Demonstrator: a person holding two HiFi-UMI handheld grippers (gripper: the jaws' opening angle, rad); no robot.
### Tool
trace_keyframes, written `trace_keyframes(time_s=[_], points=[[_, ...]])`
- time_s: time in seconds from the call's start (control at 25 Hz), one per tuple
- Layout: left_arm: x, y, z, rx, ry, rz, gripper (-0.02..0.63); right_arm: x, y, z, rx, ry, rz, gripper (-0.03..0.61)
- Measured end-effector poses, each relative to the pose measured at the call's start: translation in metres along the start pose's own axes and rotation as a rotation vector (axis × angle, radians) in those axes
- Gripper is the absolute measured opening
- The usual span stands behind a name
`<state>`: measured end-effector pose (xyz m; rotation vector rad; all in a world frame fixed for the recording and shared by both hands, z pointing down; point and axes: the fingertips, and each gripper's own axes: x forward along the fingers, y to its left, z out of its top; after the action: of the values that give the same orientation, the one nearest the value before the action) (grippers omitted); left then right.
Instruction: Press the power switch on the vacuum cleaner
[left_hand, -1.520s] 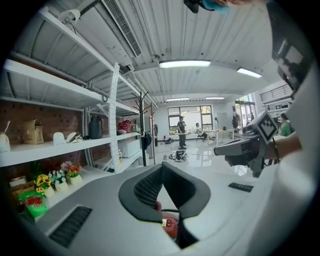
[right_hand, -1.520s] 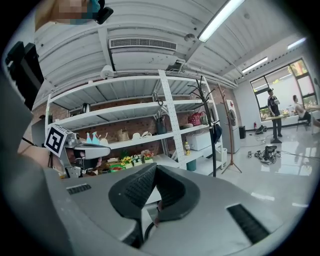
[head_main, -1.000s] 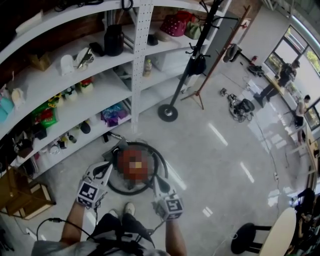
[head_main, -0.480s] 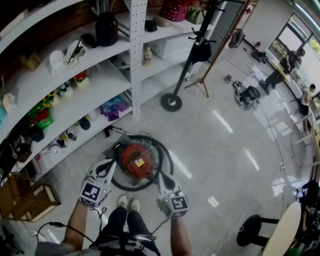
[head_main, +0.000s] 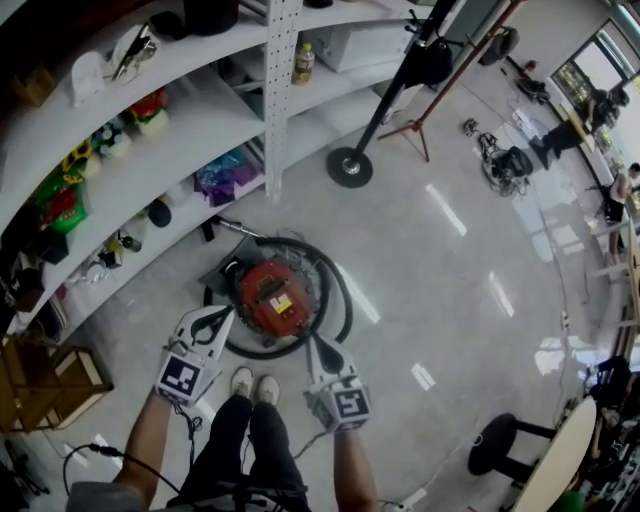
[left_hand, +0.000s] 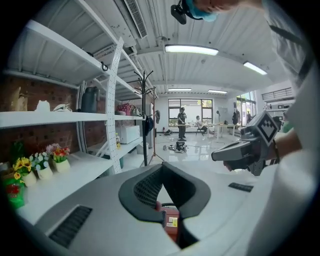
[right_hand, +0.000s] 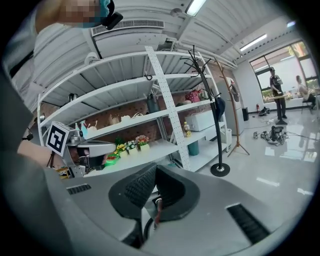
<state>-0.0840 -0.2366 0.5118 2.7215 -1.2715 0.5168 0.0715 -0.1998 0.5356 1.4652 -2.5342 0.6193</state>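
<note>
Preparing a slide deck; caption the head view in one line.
Standing person holds left gripper and right gripper, both shut, near a round red canister vacuum cleaner ringed by its black hose.

quick headcount: one red vacuum cleaner (head_main: 272, 298) with one black hose (head_main: 336, 290) looped round it. two tongs, the left tongs (head_main: 212, 322) and the right tongs (head_main: 322, 350). two shoes (head_main: 242, 381). one black coat stand (head_main: 348, 166), one wooden tripod stand (head_main: 470, 60), one round stool (head_main: 497, 445). one bottle (head_main: 303, 62) on the shelf, and three flower pots (left_hand: 44, 169) that i can count. two people (head_main: 590, 108) way off by the windows.
</note>
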Motion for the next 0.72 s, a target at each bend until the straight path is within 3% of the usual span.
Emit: trace_keyframes(time_s=[0.72], points=[[0.035, -0.003, -0.110, -0.044, 0.075, -0.068, 0.008, 0.043, -0.026, -0.104, 0.054, 0.082, -0.043, 0.012]])
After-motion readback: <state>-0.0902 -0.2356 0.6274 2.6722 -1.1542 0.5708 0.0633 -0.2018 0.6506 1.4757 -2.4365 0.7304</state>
